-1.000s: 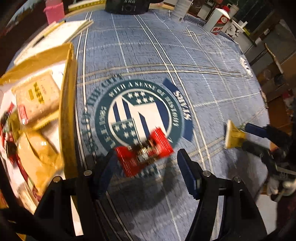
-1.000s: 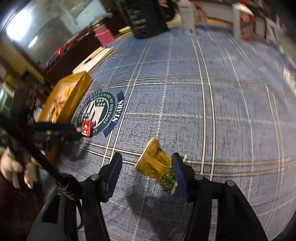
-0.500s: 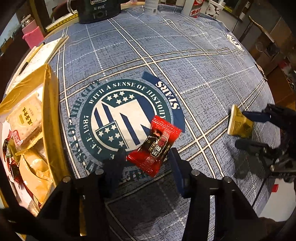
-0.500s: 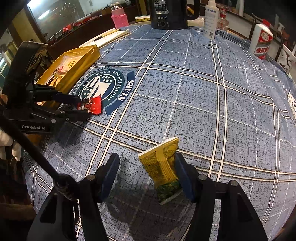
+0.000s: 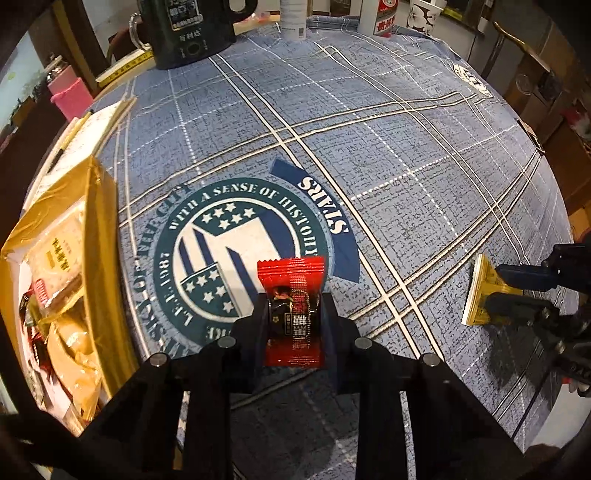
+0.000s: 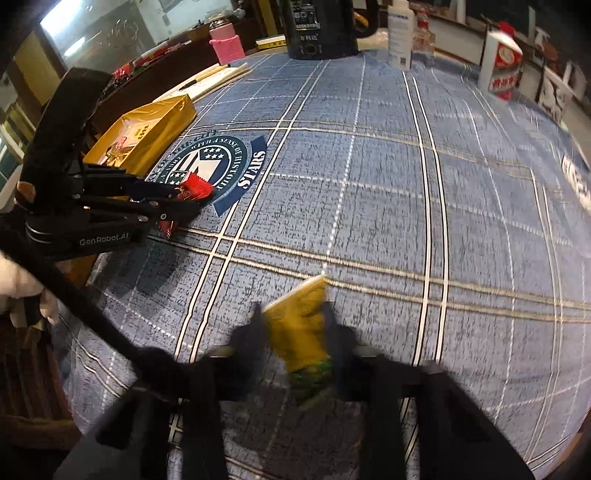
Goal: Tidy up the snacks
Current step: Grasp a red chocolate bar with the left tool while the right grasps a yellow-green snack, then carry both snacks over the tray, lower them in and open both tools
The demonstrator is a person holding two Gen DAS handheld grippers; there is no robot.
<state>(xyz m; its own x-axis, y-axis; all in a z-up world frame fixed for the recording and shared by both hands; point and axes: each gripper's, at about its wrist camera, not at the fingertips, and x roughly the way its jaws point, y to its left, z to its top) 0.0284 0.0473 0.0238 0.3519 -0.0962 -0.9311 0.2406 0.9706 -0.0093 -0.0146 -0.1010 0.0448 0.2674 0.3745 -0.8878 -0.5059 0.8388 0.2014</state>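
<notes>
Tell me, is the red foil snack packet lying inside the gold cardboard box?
No, the red foil snack packet sits between the left gripper fingers.

Left claw (image 5: 293, 314), right claw (image 6: 295, 332) closing, tilted steeply down

A round table (image 5: 406, 155) under a blue checked cloth (image 6: 369, 192) filled the room's middle, the cloth printed with a round crest (image 5: 236, 254). Beyond the table's far edge stood a dark kettle (image 5: 188, 29), a white bottle (image 6: 400, 33) and a pink cup (image 6: 225, 42). Behind the cup, dark wooden furniture ran under a bright window (image 6: 96, 33), and the rest was dim.
</notes>
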